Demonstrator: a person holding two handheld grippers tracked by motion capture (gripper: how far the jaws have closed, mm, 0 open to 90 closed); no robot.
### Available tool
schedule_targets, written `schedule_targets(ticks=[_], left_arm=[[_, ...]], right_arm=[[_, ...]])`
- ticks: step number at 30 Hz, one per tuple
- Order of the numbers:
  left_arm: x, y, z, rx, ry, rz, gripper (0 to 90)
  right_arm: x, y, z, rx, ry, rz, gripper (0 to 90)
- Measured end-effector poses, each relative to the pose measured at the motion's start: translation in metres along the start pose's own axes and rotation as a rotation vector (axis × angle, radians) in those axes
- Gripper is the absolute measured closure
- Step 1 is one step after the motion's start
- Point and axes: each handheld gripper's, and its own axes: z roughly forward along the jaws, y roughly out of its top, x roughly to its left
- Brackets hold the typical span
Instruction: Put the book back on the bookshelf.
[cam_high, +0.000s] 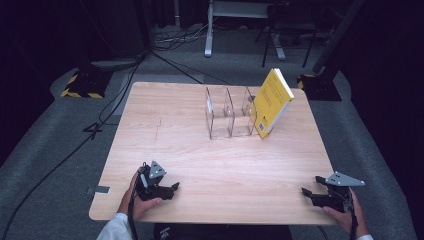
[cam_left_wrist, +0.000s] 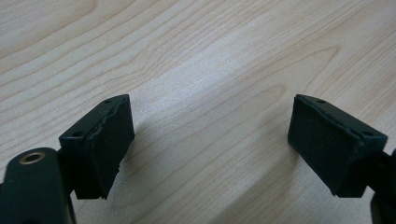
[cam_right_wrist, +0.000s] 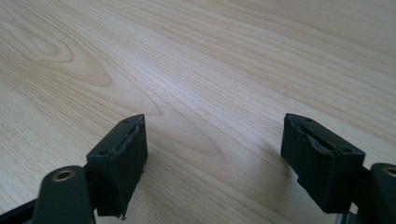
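Note:
A yellow book (cam_high: 272, 102) stands tilted at the right end of a clear plastic divider rack (cam_high: 229, 114) on the far middle of the wooden table (cam_high: 200, 150). My left gripper (cam_high: 172, 187) rests near the table's front left edge, held by a hand, open with nothing between its jaws. My right gripper (cam_high: 312, 186) lies near the front right edge, also open and empty. In the left gripper view the left gripper (cam_left_wrist: 210, 135) has its black pads (cam_left_wrist: 109, 144) wide apart over bare wood. The right gripper (cam_right_wrist: 215, 158) stands the same way in the right gripper view.
The rack has several empty clear slots to the left of the book. Grey carpet surrounds the table, with cables (cam_high: 100, 120), a yellow-black striped stand base (cam_high: 82, 85) at far left and desk legs (cam_high: 209, 30) at the back.

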Motion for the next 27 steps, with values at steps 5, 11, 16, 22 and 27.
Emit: schedule_targets(ticks=[5, 11, 16, 22, 27], left_arm=[[0.0003, 0.0004, 0.0006, -0.005, 0.004, 0.004, 14.9], [0.0003, 0.0004, 0.0007, -0.005, 0.003, 0.004, 14.9], [0.0004, 0.0005, 0.0006, -0.004, 0.003, 0.005, 14.9], [0.0001, 0.0009, 0.0013, -0.006, 0.002, -0.004, 14.9], [0.0003, 0.0011, 0.0016, -0.006, 0.001, -0.003, 14.9]], right_arm=[[-0.0012, 0.0002, 0.0004, 0.003, 0.008, 0.011, 22.9], [-0.0013, 0.0001, 0.0004, 0.004, 0.009, 0.011, 22.8], [-0.0013, 0.0001, 0.0004, 0.004, 0.008, 0.011, 22.8], [-0.0013, 0.0002, 0.0004, 0.004, 0.008, 0.012, 22.8], [-0.0013, 0.0001, 0.0004, 0.004, 0.008, 0.011, 22.8]])
